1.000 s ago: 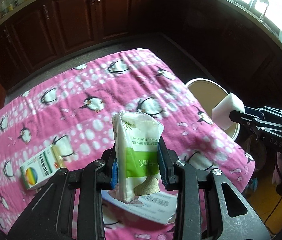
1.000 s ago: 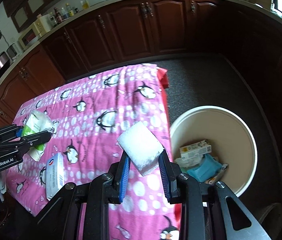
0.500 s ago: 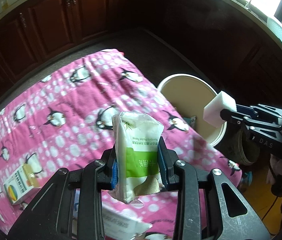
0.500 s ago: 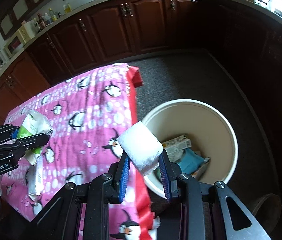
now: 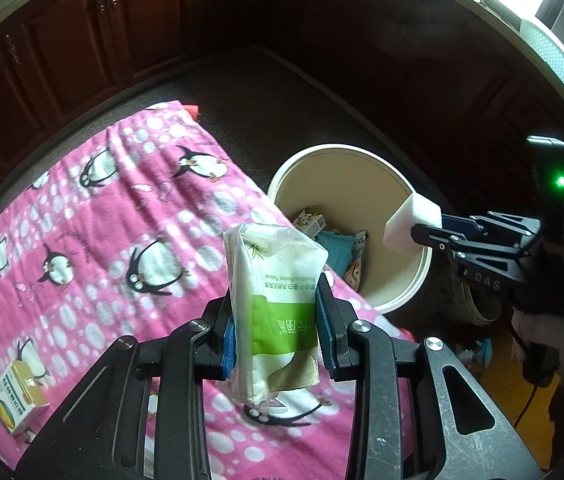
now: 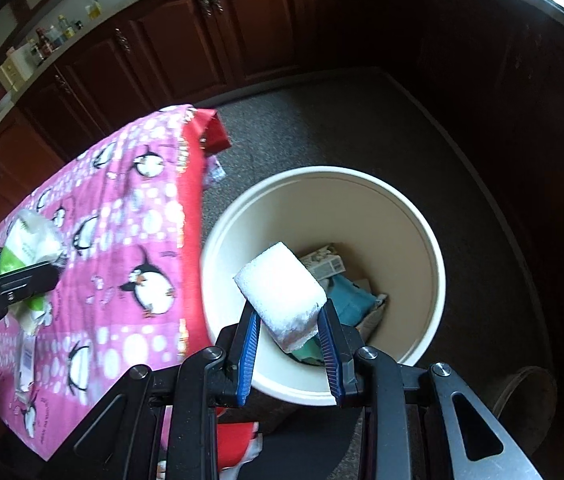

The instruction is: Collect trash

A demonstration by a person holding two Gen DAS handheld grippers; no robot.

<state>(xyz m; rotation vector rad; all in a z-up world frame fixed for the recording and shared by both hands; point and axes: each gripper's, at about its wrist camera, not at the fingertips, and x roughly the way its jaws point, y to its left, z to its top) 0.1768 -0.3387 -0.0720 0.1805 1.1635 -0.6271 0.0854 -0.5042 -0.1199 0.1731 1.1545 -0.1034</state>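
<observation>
My left gripper [image 5: 276,320] is shut on a white and green tissue pack [image 5: 274,280], held upright above the pink penguin tablecloth [image 5: 102,220] near its right edge. My right gripper [image 6: 288,336] is shut on a white sponge block [image 6: 282,290] and holds it over the near rim of the cream trash bin [image 6: 422,220]. The bin also shows in the left wrist view [image 5: 362,168], with the sponge [image 5: 410,220] above its right rim. A box and blue packaging [image 6: 346,296] lie inside the bin. The tissue pack also shows in the right wrist view [image 6: 28,248].
A small colourful carton [image 5: 18,396] lies on the cloth at the left. A flat white packet [image 6: 28,356] lies near the cloth's front edge. Dark wooden cabinets [image 6: 202,40] ring the grey floor [image 6: 322,120]. A second, dirty bucket [image 6: 530,392] stands right of the bin.
Both grippers have moved right toward the bin with their loads. The sponge went from above the cloth's edge to over the bin's opening. The tissue pack has neared the cloth's right edge.
</observation>
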